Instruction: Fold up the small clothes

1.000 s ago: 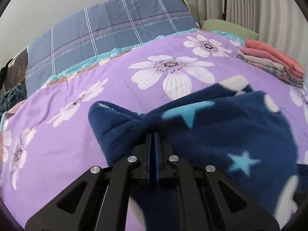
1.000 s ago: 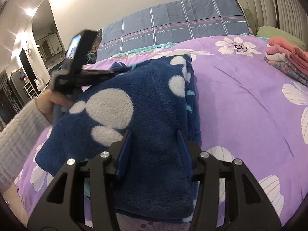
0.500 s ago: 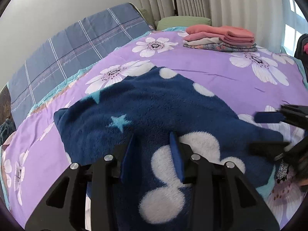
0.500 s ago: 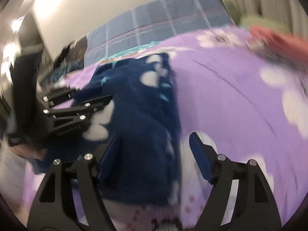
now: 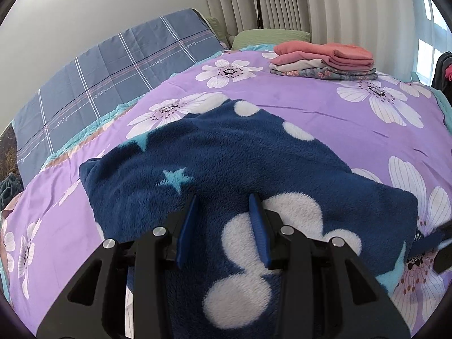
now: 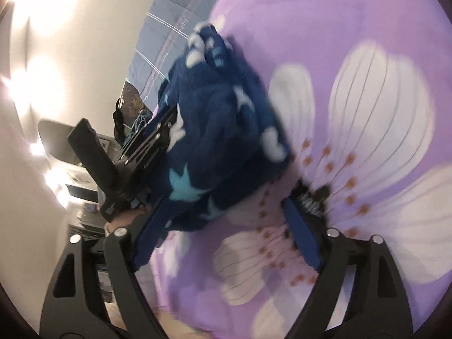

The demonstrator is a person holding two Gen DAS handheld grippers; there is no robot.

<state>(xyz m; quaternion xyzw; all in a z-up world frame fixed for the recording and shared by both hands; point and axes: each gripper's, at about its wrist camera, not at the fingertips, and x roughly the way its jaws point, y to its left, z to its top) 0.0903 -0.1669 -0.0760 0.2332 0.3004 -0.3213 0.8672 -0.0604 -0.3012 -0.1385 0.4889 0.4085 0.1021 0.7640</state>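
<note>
Currently both jaws are gaping: left hand-held gripper [image 5: 223, 203] is hovering over the navy fleece garment [image 5: 240, 163] lying folded on the bed [image 5: 325, 104], right hand-held gripper [image 6: 223, 217] is sitting at its near corner. Pinch corners squarely, fold evenly. Folded stack [image 5: 325, 62] is sitting well clear.

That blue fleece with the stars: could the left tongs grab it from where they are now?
Probably yes. The left tongs are open and sit right over the blue fleece, which lies flat on the purple bedspread. Nothing lies between them, and the right tongs are off at its far edge.
</note>
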